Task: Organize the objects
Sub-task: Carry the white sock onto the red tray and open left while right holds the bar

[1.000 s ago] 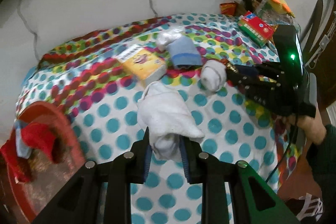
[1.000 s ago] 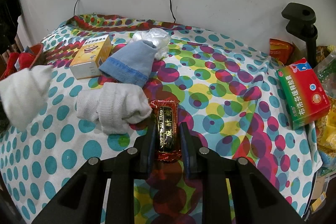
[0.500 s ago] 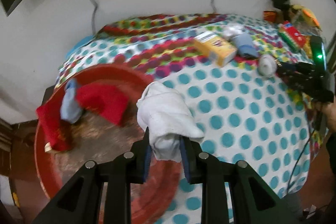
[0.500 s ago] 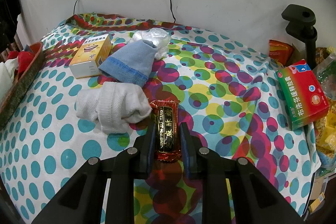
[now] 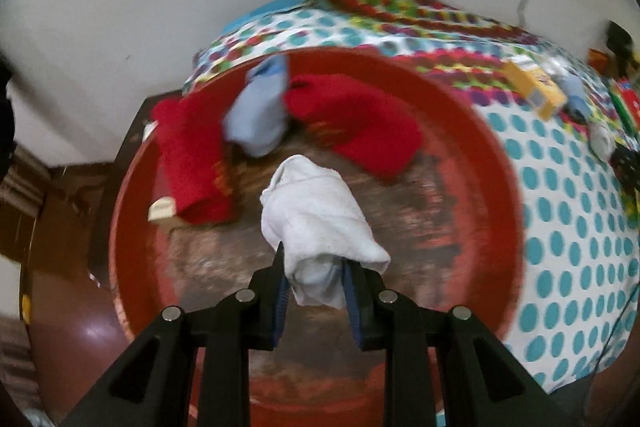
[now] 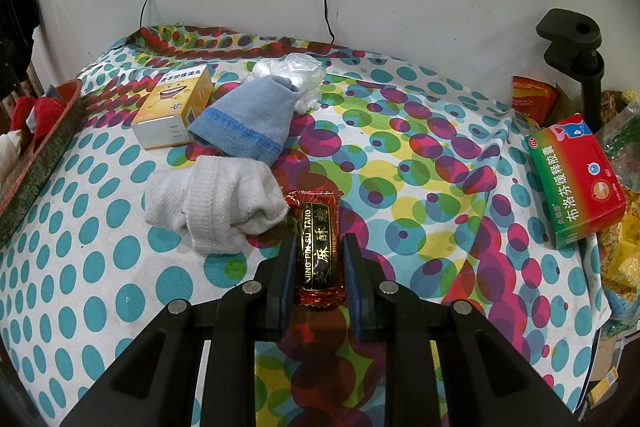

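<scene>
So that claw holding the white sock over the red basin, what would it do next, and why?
Probably lower a little and open, dropping the white sock into the red basin. The left gripper is clamped on the sock above the basin's floor, where two red socks and a blue sock already lie, so socks seem to be gathered there.

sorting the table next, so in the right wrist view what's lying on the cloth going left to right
yellow box → white sock → candy bar held in the right tool → green and red box
</scene>
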Available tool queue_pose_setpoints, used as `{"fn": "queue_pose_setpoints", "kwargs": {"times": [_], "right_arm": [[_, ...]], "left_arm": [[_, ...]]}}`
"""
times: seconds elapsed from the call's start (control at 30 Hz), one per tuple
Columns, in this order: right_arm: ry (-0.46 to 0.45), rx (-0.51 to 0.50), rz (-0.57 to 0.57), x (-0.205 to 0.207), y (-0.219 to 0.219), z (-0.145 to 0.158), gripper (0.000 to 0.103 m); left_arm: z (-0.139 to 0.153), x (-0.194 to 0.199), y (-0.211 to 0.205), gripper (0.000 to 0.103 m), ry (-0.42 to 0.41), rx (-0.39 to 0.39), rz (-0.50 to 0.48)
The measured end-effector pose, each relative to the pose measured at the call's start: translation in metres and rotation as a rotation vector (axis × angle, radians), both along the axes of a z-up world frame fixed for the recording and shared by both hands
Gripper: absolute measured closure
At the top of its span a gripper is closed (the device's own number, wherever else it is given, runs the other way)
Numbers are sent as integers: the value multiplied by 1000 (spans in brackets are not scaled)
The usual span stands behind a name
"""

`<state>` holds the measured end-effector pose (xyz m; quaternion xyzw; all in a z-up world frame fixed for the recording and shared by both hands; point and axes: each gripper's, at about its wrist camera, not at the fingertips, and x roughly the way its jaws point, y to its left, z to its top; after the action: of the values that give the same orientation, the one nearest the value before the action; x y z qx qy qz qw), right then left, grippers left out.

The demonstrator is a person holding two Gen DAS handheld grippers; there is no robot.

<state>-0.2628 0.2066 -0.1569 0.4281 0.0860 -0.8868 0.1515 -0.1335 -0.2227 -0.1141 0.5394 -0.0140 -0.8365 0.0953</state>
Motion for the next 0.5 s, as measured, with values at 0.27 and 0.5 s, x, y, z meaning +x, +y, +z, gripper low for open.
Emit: {"fn": "queue_pose_setpoints", "kwargs": {"times": [0.27, 0.5], "right_arm": [[1, 1, -1, 1, -1, 0, 82], [2, 2, -1, 1, -1, -1, 82]], "left_arm": [[-9, 11, -49, 78, -16, -14, 102], [-16, 14, -71, 78, -24, 8, 148]]}}
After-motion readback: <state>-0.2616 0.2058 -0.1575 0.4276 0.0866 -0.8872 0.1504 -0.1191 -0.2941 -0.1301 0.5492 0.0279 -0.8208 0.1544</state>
